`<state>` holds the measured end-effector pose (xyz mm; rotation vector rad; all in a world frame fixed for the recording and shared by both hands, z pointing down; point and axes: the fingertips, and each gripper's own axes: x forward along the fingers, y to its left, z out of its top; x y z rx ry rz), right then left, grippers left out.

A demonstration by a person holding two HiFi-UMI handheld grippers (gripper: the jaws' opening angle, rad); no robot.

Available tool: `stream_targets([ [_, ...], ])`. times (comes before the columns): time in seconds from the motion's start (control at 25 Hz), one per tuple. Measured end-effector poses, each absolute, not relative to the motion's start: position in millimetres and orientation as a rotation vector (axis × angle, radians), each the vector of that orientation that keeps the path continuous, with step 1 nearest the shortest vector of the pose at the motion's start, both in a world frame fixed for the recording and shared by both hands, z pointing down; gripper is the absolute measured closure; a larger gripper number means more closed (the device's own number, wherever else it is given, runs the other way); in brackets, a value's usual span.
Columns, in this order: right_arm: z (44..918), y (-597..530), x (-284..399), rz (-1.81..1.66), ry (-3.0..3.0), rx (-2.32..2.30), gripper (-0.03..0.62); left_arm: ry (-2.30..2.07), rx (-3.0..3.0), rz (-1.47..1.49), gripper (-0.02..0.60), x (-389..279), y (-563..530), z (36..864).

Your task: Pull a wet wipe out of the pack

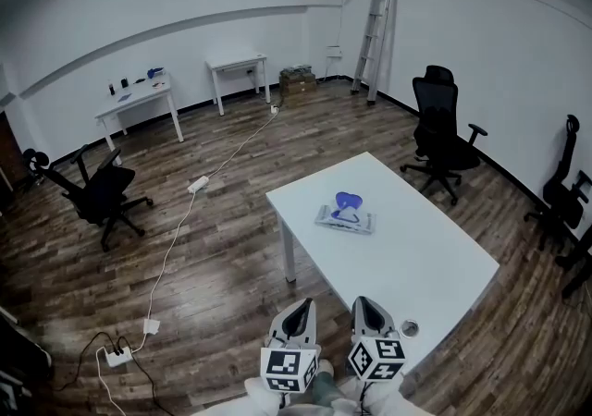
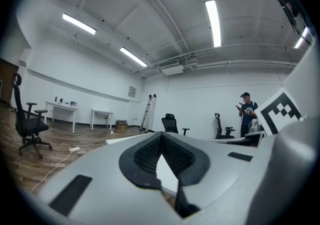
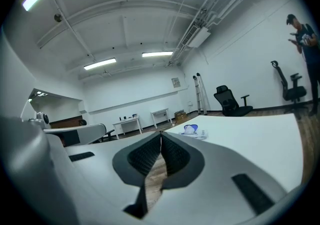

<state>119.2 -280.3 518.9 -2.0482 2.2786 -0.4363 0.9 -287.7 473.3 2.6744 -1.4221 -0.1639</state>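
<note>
Wet wipe pack (image 1: 345, 217) lying untouched on white table (image 1: 435, 266).

Left of the table, a black office chair (image 1: 97, 190) stands on the wood floor, and a white cable (image 1: 176, 238) runs across the floor between that chair and the table. At the table's near corner, the left gripper (image 1: 297, 309) is held just off the table edge, its jaws closed tip to tip with nothing between them. The wet wipe pack lies flat near the middle of the table, a blue flap raised on top, well apart from both grippers. The right gripper (image 1: 368, 304) is held over the same near corner beside a small round object (image 1: 410, 328), its jaws likewise closed and empty; its own view shows the pack (image 3: 190, 130) ahead across the tabletop. Beyond the table's far right side stands a second office chair (image 1: 442, 132).
</note>
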Motion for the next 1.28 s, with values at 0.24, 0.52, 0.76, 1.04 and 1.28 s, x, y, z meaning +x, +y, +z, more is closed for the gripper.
stream_targets([
  [0.24,516.5,-315.9,129.3,-0.440,2.292,-2.042,0.585,-1.433,2.658,-0.165,0.583,12.2,-324.9,471.9],
  [0.52,515.3,-345.8,142.8,-0.454,2.292,-2.058,0.585,-1.420,2.650,-0.157,0.583,24.9,-357.7,471.2],
  [0.76,511.2,-367.7,153.6,-0.460,2.297,-2.055,0.585,-1.415,2.653,-0.150,0.583,37.7,-379.9,467.6],
  [1.04,511.0,-396.5,163.8,-0.466,2.319,-2.038,0.585,-1.428,2.651,-0.141,0.583,50.4,-407.1,466.2],
  [1.28,514.8,-423.4,179.1,-0.482,2.335,-2.018,0.585,-1.450,2.636,-0.132,0.583,66.0,-433.1,470.1],
])
